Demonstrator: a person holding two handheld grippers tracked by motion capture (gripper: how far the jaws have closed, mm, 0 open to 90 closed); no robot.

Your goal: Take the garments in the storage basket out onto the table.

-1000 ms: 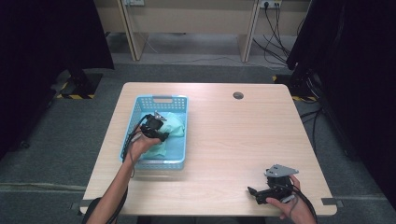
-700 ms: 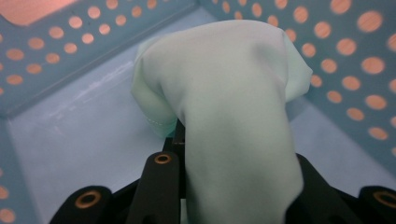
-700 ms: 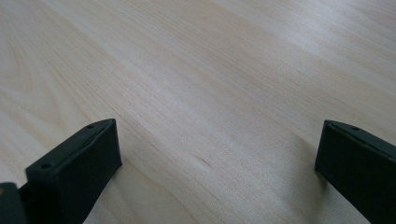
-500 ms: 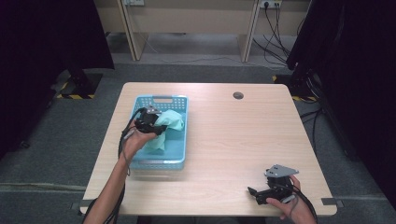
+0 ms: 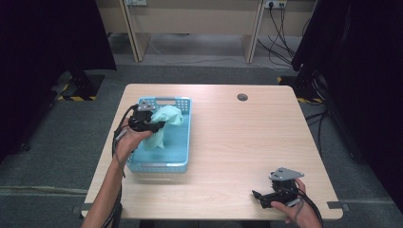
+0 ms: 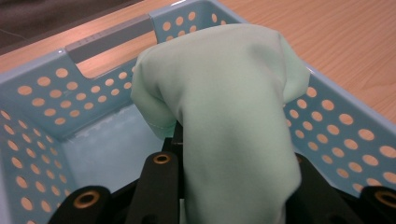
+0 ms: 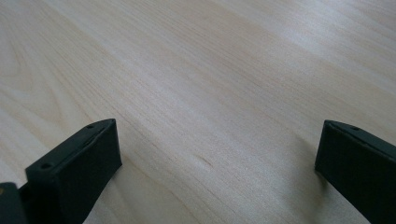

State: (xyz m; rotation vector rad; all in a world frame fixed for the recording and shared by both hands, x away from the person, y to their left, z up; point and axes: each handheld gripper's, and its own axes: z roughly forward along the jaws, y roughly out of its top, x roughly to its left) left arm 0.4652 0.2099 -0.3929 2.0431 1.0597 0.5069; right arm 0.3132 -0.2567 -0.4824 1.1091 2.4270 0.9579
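Currently, item one: my left claw [image 5: 159,126] clamped on the pale green cloth [image 5: 164,124] above the blue basket [image 5: 183,142], right claw [image 5: 258,195] wide open, empty, on the table [image 5: 237,142]; I'd lift straight, clearing the rim.

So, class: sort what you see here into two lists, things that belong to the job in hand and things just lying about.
In the job:
- left gripper, shut on the cloth
- green cloth
- blue basket

Just about:
- right gripper, open, on the table
- round hole cover
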